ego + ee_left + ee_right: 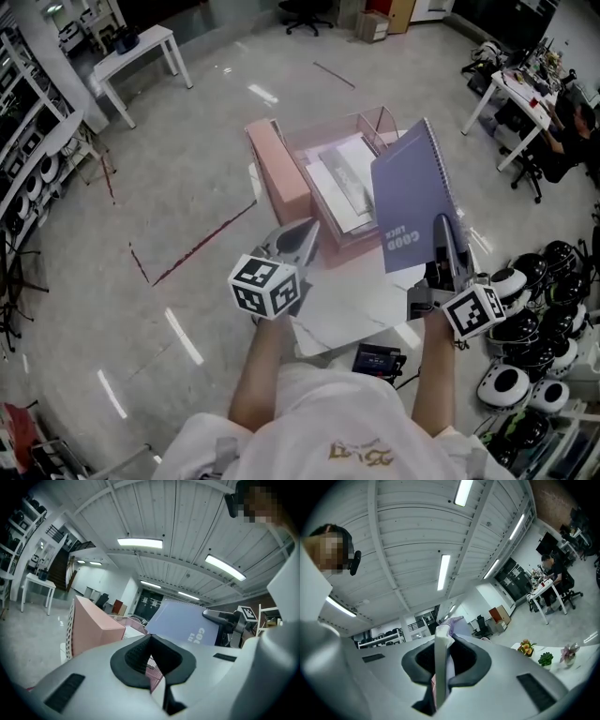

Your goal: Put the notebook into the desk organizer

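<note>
Pinching the notebook (412, 202), right gripper (443, 236) holds its long axis seemingly upright; left gripper (302, 236) closed, empty.

A white short-sleeved shirt (319, 427) with gold print is worn, and the grey left gripper (298, 239) and right gripper (442, 230) are each fitted with a black-and-white marker cube (265, 286).

— What's in the right tool (447, 246)?
— A purple spiral-bound notebook (411, 183), clamped near its lower edge and tilted.
— And the left tool (302, 236)?
— Jaws together, empty, over the white table (347, 314). The pink desk organizer (281, 178) sits just beyond it.
</note>
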`<state>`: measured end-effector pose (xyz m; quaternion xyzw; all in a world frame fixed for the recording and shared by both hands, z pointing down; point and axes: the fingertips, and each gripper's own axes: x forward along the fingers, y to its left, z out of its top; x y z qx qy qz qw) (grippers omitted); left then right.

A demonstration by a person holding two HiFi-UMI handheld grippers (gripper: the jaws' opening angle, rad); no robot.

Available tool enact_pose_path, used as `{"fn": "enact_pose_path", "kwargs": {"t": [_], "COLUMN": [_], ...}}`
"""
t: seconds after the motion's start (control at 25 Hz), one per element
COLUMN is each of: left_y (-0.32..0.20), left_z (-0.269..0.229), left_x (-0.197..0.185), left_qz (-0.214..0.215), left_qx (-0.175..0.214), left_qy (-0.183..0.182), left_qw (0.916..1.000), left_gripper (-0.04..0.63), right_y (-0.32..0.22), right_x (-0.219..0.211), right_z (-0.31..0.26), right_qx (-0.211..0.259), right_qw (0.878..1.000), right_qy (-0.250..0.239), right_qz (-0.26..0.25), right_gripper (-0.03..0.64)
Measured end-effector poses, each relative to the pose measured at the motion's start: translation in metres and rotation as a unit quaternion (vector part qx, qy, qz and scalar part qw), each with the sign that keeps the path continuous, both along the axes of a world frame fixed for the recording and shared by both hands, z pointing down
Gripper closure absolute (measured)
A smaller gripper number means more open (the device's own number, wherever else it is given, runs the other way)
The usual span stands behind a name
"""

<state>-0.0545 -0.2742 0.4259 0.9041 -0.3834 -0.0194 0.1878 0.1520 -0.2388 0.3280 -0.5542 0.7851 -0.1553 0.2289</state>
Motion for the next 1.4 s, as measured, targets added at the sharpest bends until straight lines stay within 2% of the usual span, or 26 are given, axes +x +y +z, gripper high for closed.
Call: {"fn": "enact_pose_path", "kwargs": {"t": [0.24,0.4,0.52,0.6,0.64,0.68,0.72,0.76,0.8,0.84,0.88,0.92,0.96,1.04,1.12,1.2,1.32,1.4], "left_y": [-0.016,-0.02,-0.024,-0.026,-0.026,-0.026,-0.026,-0.026,-0.026,-0.028,-0.03,-0.032,-0.034,-0.036,-0.037,-0.039,-0.037,-0.036], "left_z": [0.005,-0.002,0.0,0.0,0.0,0.001,0.003,0.005,0.007,0.009,0.01,0.011,0.012,0.014,0.016,0.02,0.024,0.025], "left_x": [0.0,0.0,0.001,0.001,0.001,0.002,0.004,0.005,0.004,0.002,0.0,-0.003,-0.006,-0.01,-0.014,-0.016,-0.017,-0.016], "left_qz": [0.004,0.011,0.015,0.015,0.015,0.015,0.014,0.012,0.009,0.006,0.003,0.0,-0.002,-0.006,-0.011,-0.015,-0.016,-0.015], "left_qx": [-0.003,0.002,-0.001,-0.002,-0.002,-0.002,-0.002,-0.004,-0.006,-0.008,-0.01,-0.012,-0.013,-0.015,-0.017,-0.022,-0.028,-0.03], "left_qy": [0.001,0.009,0.013,0.014,0.014,0.013,0.012,0.012,0.012,0.012,0.012,0.011,0.011,0.011,0.011,0.012,0.012,0.013], "left_qw": [1.0,0.9999,0.9998,0.9998,0.9998,0.9998,0.9998,0.9999,0.9999,0.9999,0.9999,0.9999,0.9999,0.9998,0.9997,0.9996,0.9994,0.9994], "left_gripper": [0.58,0.578,0.578,0.579,0.578,0.579,0.578,0.58,0.579,0.578,0.58,0.579,0.579,0.58,0.579,0.578,0.579,0.579], "right_y": [-0.025,-0.038,-0.053,-0.066,-0.072,-0.077,-0.082,-0.087,-0.093,-0.098,-0.102,-0.105,-0.105,-0.106,-0.107,-0.109,-0.112,-0.114], "right_x": [-0.004,-0.004,-0.004,-0.01,-0.018,-0.028,-0.041,-0.055,-0.07,-0.085,-0.099,-0.109,-0.116,-0.12,-0.121,-0.125,-0.129,-0.129], "right_z": [0.017,0.014,0.007,-0.005,-0.01,-0.012,-0.008,0.002,0.018,0.038,0.06,0.079,0.095,0.113,0.12,0.123,0.125,0.128], "right_qx": [-0.016,-0.012,-0.005,0.015,0.032,0.051,0.07,0.084,0.091,0.093,0.089,0.08,0.068,0.045,0.033,0.032,0.022,0.012], "right_qw": [1.0,1.0,0.997,0.986,0.97,0.941,0.897,0.84,0.786,0.75,0.735,0.735,0.743,0.769,0.787,0.798,0.82,0.826], "right_qy": [-0.002,0.014,0.073,0.166,0.24,0.332,0.435,0.534,0.61,0.654,0.672,0.673,0.664,0.634,0.611,0.594,0.56,0.549], "right_qz": [-0.011,-0.013,-0.005,0.01,0.021,0.032,0.041,0.044,0.038,0.022,-0.001,-0.025,-0.045,-0.066,-0.079,-0.097,-0.117,-0.127], "right_gripper": [0.577,0.575,0.576,0.577,0.577,0.577,0.577,0.577,0.577,0.577,0.575,0.575,0.575,0.575,0.575,0.575,0.575,0.575]}}
